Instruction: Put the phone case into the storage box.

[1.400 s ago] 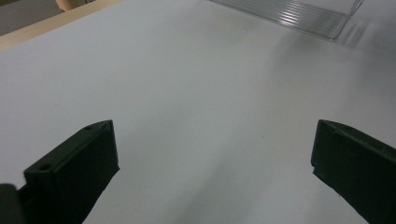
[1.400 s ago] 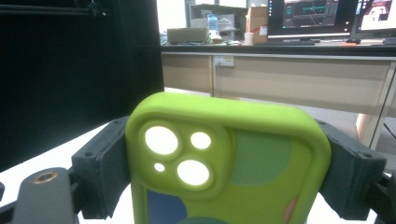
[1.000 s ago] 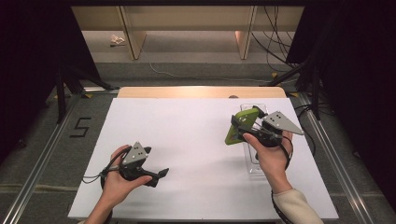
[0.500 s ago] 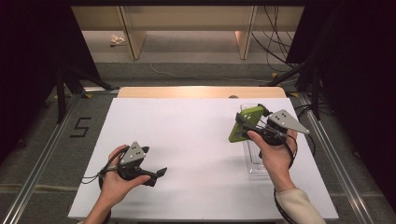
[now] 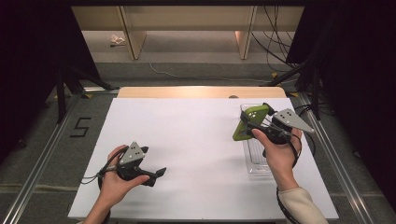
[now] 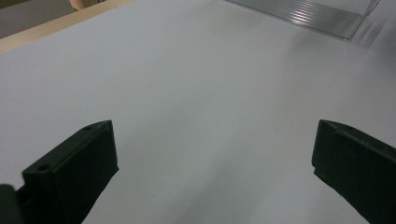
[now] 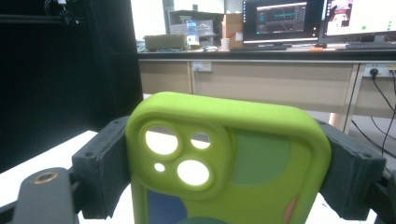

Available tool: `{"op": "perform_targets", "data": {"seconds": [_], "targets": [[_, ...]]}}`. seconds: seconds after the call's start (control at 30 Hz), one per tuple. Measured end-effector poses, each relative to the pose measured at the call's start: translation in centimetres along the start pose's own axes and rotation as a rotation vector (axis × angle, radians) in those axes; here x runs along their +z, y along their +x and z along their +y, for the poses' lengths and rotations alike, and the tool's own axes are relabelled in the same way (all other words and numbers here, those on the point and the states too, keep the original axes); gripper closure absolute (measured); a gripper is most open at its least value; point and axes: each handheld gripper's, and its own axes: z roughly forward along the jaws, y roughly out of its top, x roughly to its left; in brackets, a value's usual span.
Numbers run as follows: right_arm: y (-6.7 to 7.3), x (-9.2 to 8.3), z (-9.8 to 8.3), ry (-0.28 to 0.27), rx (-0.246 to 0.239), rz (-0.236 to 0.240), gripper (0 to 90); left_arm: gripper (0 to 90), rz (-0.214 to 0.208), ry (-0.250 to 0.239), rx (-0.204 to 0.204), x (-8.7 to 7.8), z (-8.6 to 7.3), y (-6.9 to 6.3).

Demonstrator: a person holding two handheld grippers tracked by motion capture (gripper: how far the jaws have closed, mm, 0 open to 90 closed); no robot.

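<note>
A lime green phone case (image 5: 246, 122) with camera cutouts hangs above the right side of the white table, clamped across its width by my right gripper (image 5: 254, 122). In the right gripper view the phone case (image 7: 224, 168) stands upright between the two black jaws, pads (image 7: 105, 163) pressed on both edges. Under that hand lies a clear plastic tray (image 5: 256, 156). My left gripper (image 5: 159, 173) rests low at the table's front left, jaws wide apart with bare tabletop between them (image 6: 210, 154); the tray's ribbed corner (image 6: 322, 16) shows far off.
The white table surface (image 5: 187, 135) ends at a wooden strip (image 5: 201, 92) at the back. Dark stands and cables (image 5: 299, 70) flank the table's right rear. Metal rails run along both sides.
My right gripper with the green case has shifted slightly right and up over the tray. The left hand has stayed put.
</note>
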Motion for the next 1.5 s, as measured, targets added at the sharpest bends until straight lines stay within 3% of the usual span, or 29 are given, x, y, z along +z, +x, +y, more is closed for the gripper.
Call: {"op": "perform_targets", "data": {"seconds": [1.5], "targets": [[-2.5, -0.8, 0.4, 0.002, 0.007, -0.093, 16.5, 0.0, 0.004, -0.002, -0.001, -0.1, 0.0, 0.1]]}}
